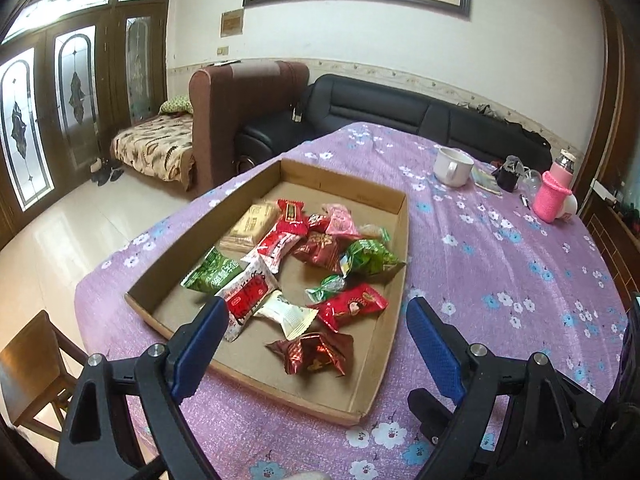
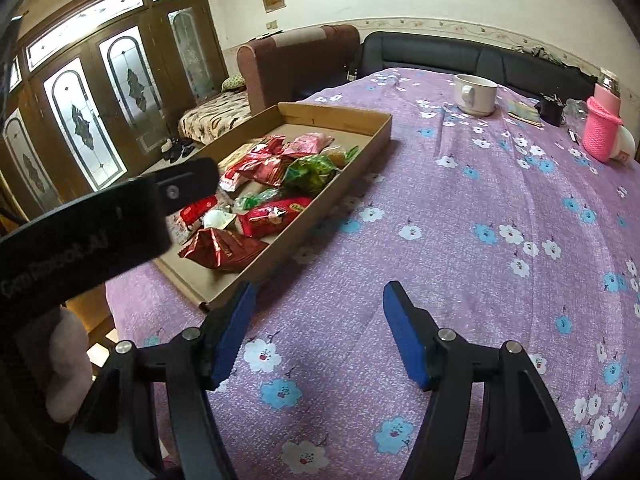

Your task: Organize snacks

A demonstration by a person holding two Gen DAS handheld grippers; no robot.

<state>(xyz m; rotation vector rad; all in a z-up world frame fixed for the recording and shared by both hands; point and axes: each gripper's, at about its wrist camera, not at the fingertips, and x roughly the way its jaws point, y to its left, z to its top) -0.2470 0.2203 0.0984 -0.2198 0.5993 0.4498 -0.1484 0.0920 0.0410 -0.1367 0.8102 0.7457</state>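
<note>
A shallow cardboard tray [image 1: 352,394] sits on the purple flowered tablecloth and holds several wrapped snacks in red, green, white and pink, among them a dark red packet [image 1: 314,354] nearest me and a white packet [image 1: 290,314]. My left gripper [image 1: 318,320] is open and empty, hovering above the tray's near end. The tray also shows in the right wrist view [image 2: 348,152] at the left. My right gripper [image 2: 318,308] is open and empty over the bare cloth, to the right of the tray's near corner. The left gripper's body [image 2: 100,220] hides part of the tray.
A white mug [image 1: 452,166], a pink-sleeved bottle [image 1: 554,192] and small dark items stand at the table's far right. A wooden chair [image 1: 36,364] is by the table's left edge. Sofas stand behind the table.
</note>
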